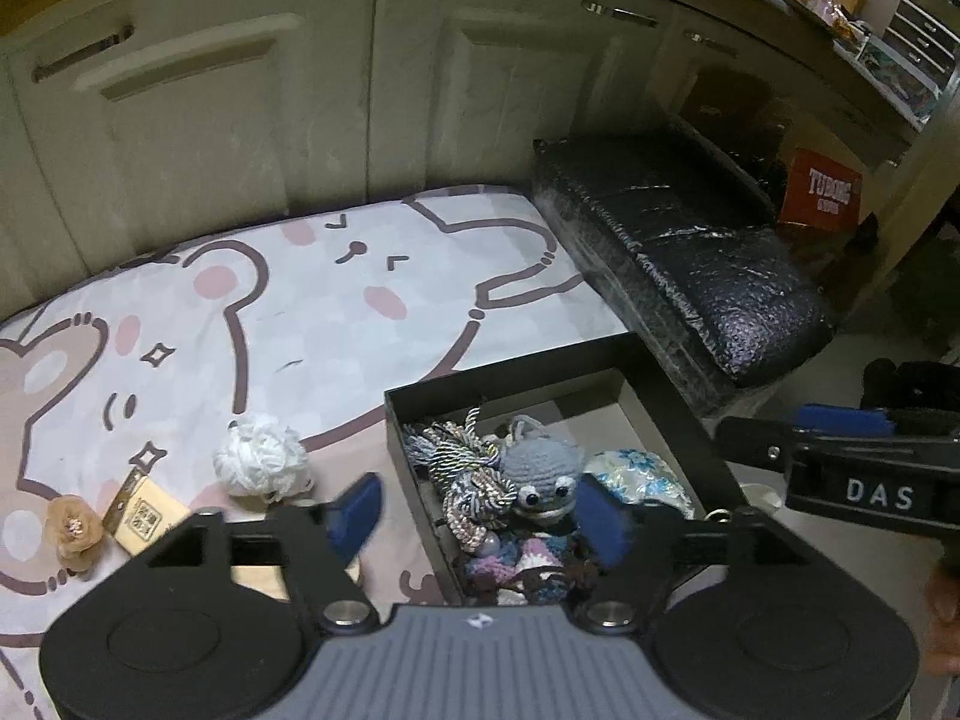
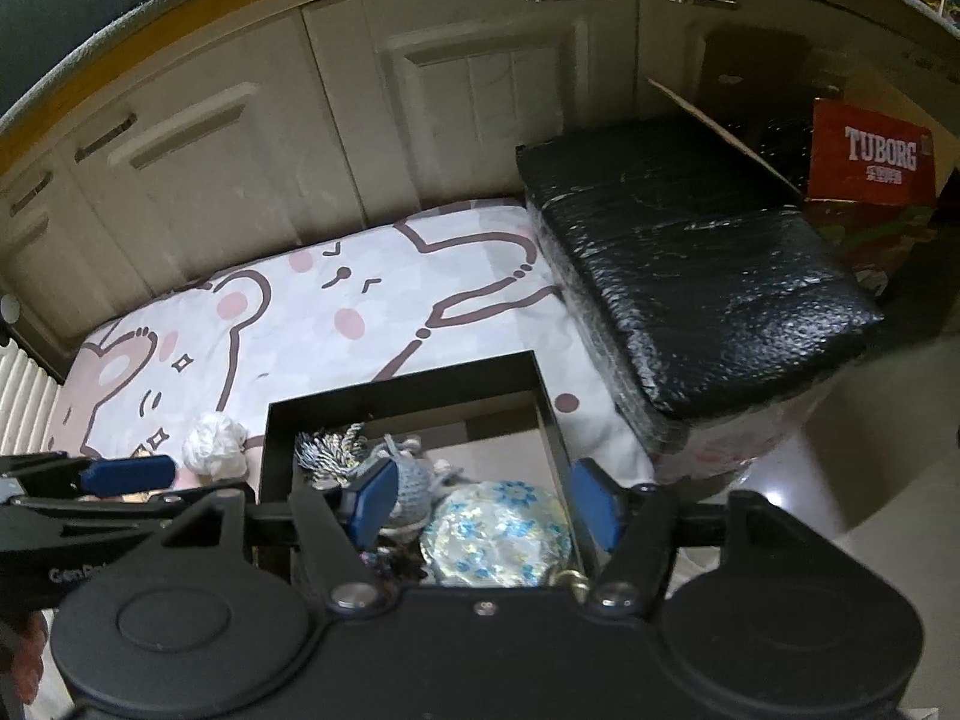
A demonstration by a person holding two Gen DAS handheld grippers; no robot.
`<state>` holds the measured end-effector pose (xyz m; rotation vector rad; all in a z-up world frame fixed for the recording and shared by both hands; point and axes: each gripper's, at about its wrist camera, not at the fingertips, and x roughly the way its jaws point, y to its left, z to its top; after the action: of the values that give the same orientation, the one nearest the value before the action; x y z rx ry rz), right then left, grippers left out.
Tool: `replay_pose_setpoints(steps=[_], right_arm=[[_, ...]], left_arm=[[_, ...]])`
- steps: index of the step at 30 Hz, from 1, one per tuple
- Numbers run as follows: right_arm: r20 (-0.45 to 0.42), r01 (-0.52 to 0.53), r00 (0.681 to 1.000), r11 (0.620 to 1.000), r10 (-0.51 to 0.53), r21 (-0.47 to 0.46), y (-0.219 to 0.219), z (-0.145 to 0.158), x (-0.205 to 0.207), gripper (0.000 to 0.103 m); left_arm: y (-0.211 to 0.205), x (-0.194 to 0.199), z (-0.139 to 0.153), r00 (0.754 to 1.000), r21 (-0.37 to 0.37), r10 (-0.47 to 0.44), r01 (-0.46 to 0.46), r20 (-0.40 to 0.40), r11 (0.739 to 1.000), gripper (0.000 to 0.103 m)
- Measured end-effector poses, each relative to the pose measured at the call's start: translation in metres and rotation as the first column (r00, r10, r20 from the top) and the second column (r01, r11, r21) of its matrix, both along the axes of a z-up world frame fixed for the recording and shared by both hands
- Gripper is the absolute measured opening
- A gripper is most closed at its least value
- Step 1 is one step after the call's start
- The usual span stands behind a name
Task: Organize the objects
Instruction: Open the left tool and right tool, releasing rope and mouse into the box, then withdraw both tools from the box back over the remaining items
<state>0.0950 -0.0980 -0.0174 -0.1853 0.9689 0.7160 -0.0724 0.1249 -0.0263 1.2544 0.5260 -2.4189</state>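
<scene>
A black open box [image 1: 660, 384] sits on the bear-print cloth [image 1: 360, 300]. It holds a grey crocheted toy [image 1: 540, 474], a twisted cord bundle [image 1: 468, 468] and a blue floral pouch [image 1: 648, 480]. My left gripper [image 1: 483, 513] is open and empty above the box's left wall. Left of the box lie a white yarn ball [image 1: 261, 456], a beige tag [image 1: 144, 519] and a tan fabric flower [image 1: 75, 531]. My right gripper [image 2: 483, 510] is open and empty over the box [image 2: 516, 375], above the floral pouch [image 2: 495, 534] and the grey toy [image 2: 414, 489]. The yarn ball also shows in the right wrist view [image 2: 213, 444].
A black wrapped block [image 1: 690, 246] lies right of the cloth, also in the right wrist view [image 2: 690, 264]. A red Tuborg carton [image 2: 870, 156] stands behind it. Cream cabinet doors [image 1: 240, 120] close the far side. Pale floor [image 2: 870, 450] lies to the right.
</scene>
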Motion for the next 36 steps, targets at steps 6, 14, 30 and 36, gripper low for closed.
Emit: replay_pose_setpoints(steps=[6, 14, 30, 36], right_arm=[[0.004, 0.044, 0.999, 0.998, -0.043, -0.043, -0.005, -0.001, -0.004, 0.095], [-0.005, 0.069, 0.998, 0.991, -0.070, -0.111, -0.010, -0.008, -0.008, 0.103], [-0.045, 0.138, 0.988, 0.980, -0.146, -0.142, -0.008, -0.021, -0.007, 0.103], [-0.044, 0.147, 0.987, 0.980, -0.154, -0.138, 0.008, -0.021, -0.010, 0.103]], left_arm=[[0.003, 0.006, -0.001, 0.999, -0.010, 0.021, -0.021, 0.034, 1.000, 0.100], [0.003, 0.013, -0.004, 0.997, -0.012, 0.049, -0.048, 0.065, 0.999, 0.103], [-0.007, 0.027, -0.013, 0.991, -0.019, 0.089, -0.088, 0.099, 0.996, 0.103], [-0.023, 0.042, -0.013, 0.985, -0.021, 0.138, -0.137, 0.100, 0.990, 0.103]])
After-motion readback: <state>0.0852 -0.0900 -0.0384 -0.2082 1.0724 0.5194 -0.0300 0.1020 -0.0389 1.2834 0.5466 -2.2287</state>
